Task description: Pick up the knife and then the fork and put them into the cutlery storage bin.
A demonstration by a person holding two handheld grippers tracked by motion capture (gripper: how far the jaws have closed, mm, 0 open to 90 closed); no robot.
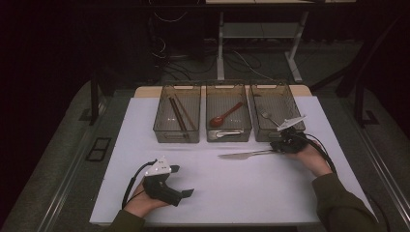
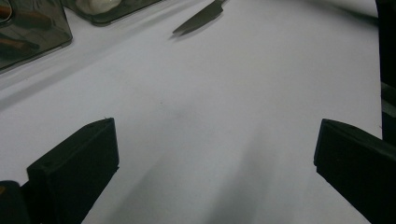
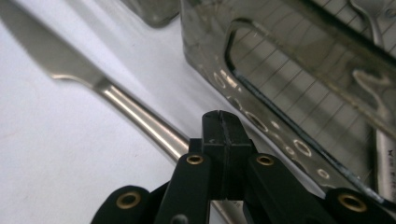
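While the left tool (image 1: 181, 181) rests wide open, the right tool (image 1: 276, 147) clamps the knife (image 1: 241, 154) handle beside the rightmost bin (image 1: 275, 137).

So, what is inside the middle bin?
The middle bin holds a red spoon lying diagonally and a pale utensil along its near wall. The tinted wall blurs that utensil, so its kind stays unclear.
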